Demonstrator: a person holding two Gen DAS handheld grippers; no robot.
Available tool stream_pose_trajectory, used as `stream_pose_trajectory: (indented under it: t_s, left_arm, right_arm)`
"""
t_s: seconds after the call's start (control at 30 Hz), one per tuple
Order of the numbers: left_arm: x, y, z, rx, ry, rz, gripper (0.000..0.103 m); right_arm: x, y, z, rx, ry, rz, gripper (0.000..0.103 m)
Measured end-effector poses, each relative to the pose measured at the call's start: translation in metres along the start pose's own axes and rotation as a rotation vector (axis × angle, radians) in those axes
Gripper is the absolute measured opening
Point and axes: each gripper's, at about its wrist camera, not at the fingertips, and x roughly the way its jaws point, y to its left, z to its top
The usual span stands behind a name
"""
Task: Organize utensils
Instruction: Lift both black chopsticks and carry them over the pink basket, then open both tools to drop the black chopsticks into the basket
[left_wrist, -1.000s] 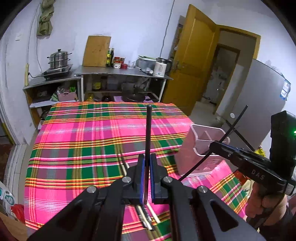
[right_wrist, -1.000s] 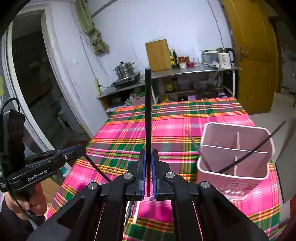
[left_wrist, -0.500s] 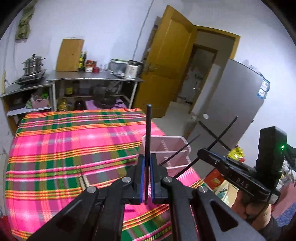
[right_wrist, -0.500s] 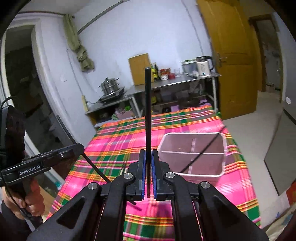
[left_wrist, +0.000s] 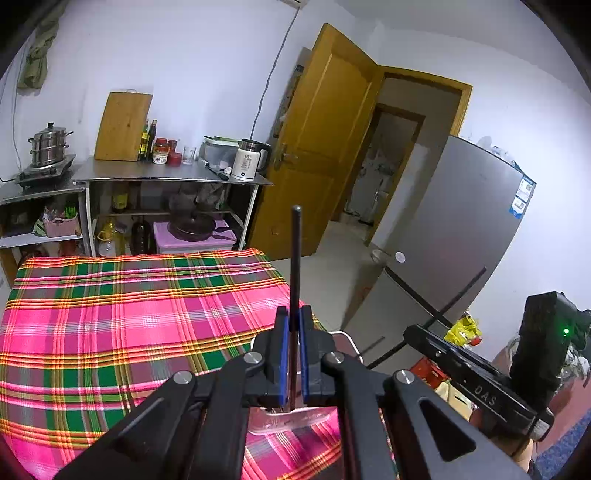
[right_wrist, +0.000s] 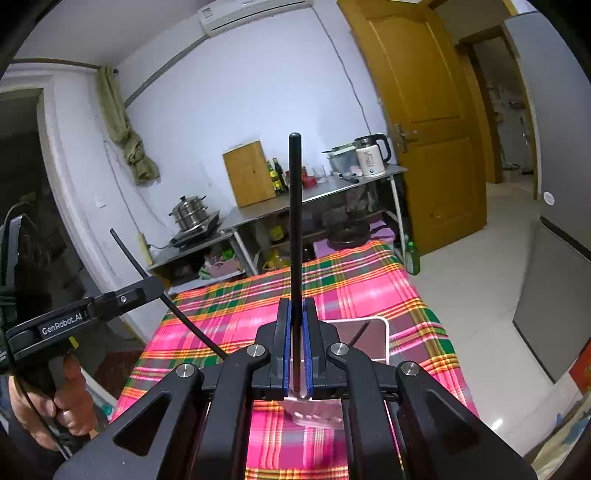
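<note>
My left gripper (left_wrist: 294, 314) is shut on a black chopstick (left_wrist: 295, 258) that stands straight up out of the jaws. Under it a pink utensil holder (left_wrist: 349, 338) shows only part of its rim, on the plaid tablecloth (left_wrist: 129, 325). My right gripper (right_wrist: 295, 306) is likewise shut on an upright black chopstick (right_wrist: 294, 221), with the holder's white rim (right_wrist: 382, 325) just beyond it. Another dark chopstick (right_wrist: 360, 330) leans inside the holder. Each wrist view shows the other gripper beside it: the right gripper (left_wrist: 408, 330) and the left gripper (right_wrist: 155, 286).
Beyond the table stands a steel shelf (left_wrist: 166, 177) with a kettle, bottles, a cutting board and a steamer pot. A yellow door (left_wrist: 321, 147) and a grey fridge (left_wrist: 461, 229) are on the right. The table's right edge drops to the tiled floor (right_wrist: 480, 295).
Both grippers have risen and moved toward the pink holder, each still clamping its chopstick. The holder has slid from beside the jaws to under them and is now mostly hidden.
</note>
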Motion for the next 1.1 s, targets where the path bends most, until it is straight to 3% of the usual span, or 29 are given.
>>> stream_pose_trajectory:
  t_s: [0.6,0.7,0.8,0.97,1.1]
  left_arm:
    - [0.061,0.016,-0.053,0.006,0.146,0.027,0.006]
    - [0.058,0.02,-0.055,0.002,0.147,0.027,0.009]
    - [0.049,0.021,-0.056,0.004,0.133,0.033,0.021]
    - [0.023,0.028,-0.055,0.004,0.091,0.048,0.022]
    - [-0.004,0.041,-0.061,-0.002,0.056,0.084,0.022]
  right_arm:
    - [0.063,-0.019,-0.042,0.018,0.162,-0.026,0.006]
    - [0.066,-0.019,-0.047,0.015,0.184,-0.024,0.006]
    - [0.062,-0.019,-0.046,0.006,0.181,-0.037,0.007]
    - [0.047,-0.018,-0.044,0.009,0.147,-0.047,0.015]
    - [0.032,-0.018,-0.047,0.015,0.118,-0.049,0.016]
